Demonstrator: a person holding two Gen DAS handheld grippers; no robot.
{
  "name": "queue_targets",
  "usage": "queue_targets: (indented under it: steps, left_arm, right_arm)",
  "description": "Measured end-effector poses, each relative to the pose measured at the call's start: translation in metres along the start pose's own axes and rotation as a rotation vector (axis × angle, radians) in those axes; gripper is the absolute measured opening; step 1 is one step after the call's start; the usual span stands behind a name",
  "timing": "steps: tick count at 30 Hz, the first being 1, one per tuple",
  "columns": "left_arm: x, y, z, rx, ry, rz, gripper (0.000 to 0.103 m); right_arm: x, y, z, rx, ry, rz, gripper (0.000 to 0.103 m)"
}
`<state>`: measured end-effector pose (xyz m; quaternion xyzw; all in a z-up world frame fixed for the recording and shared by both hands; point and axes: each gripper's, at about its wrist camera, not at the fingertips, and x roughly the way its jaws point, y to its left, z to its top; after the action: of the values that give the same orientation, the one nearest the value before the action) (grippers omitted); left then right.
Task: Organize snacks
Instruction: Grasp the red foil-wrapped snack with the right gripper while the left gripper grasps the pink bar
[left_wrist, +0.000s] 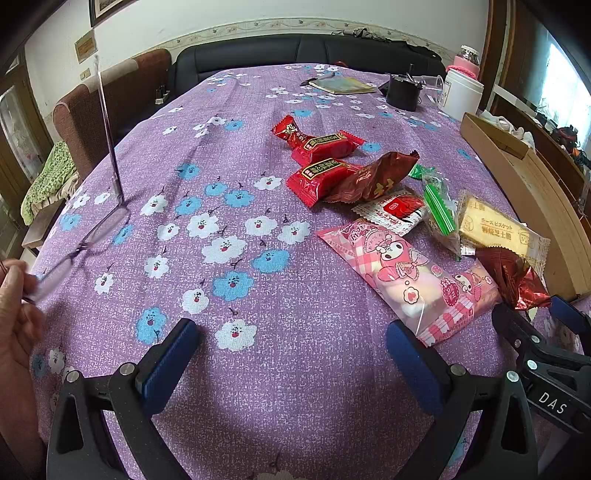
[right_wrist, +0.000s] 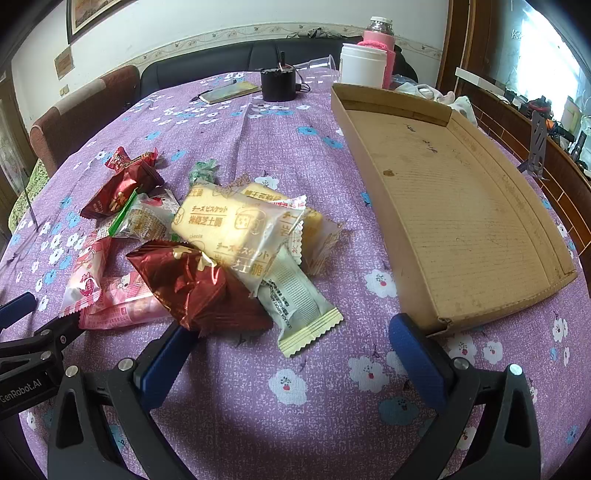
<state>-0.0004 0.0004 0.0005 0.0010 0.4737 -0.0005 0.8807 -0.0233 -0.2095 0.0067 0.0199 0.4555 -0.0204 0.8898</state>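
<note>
1. Snack pile — the wrapped snacks lie loose on the purple flowered tablecloth, just left of the cardboard tray. None of them is in the tray; its floor is bare.
2. Centre of the pile: a clear-wrapped cheese biscuit pack leans over a crumpled dark red foil packet and a pale cream packet whose crimped end points toward you.
3. Left part of the pile: a pink cartoon-printed bag lies flat, with a green-striped clear wrapper and a red-and-white sachet beyond it.
4. Far part of the pile: two bright red bars sit side by side, and a brown foil pack overlaps the nearer one.
5. Your right gripper hovers low over the cloth, its blue-padded jaws wide apart and holding nothing. Its left finger touches the edge of the dark red foil packet; its right finger is just beside the tray's near corner.
6. Your left gripper is likewise spread and empty — its right finger lies against the near corner of the pink bag.
7. At the left edge, a hand holds a thin clear object, too blurred to tell apart.
8. At the table's far end stand a white canister, a black pot and a flat booklet.
</note>
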Motion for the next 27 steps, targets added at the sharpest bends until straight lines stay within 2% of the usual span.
queue_targets:
  steps: [9, 12, 16, 18, 20, 24, 25, 26, 27]
  left_arm:
    - [0.0, 0.0, 0.0, 0.0, 0.0, 0.0, 0.103]
    - [0.0, 0.0, 0.0, 0.0, 0.001, 0.0, 0.103]
    - [0.0, 0.0, 0.0, 0.0, 0.0, 0.0, 0.103]
    - [0.0, 0.0, 0.0, 0.0, 0.0, 0.0, 0.103]
    - [0.0, 0.0, 0.0, 0.0, 0.0, 0.0, 0.103]
    - [0.0, 0.0, 0.0, 0.0, 0.0, 0.0, 0.103]
    - [0.0, 0.0, 0.0, 0.0, 0.0, 0.0, 0.103]
    - [0.0, 0.0, 0.0, 0.0, 0.0, 0.0, 0.103]
    - [0.0, 0.0, 0.0, 0.0, 0.0, 0.0, 0.103]
  right_arm:
    - [0.0, 0.0, 0.0, 0.001, -0.001, -0.002, 0.103]
    - [0.0, 0.0, 0.001, -0.036, 0.017, 0.028, 0.103]
    - [-0.004, -0.006, 0.001, -0.182, 0.07, 0.151, 0.103]
    - [-0.012, -0.013, -0.005, -0.183, 0.078, 0.235, 0.103]
    - [-0.021, -0.022, -0.011, -0.181, 0.086, 0.366, 0.103]
    - [-0.034, -0.031, -0.018, -0.177, 0.076, 0.459, 0.102]
    - [-0.039, -0.036, -0.02, -0.161, 0.056, 0.488, 0.101]
    - [-0.041, -0.038, -0.019, -0.156, 0.046, 0.503, 0.093]
    - [-0.042, -0.039, -0.018, -0.162, 0.046, 0.504, 0.081]
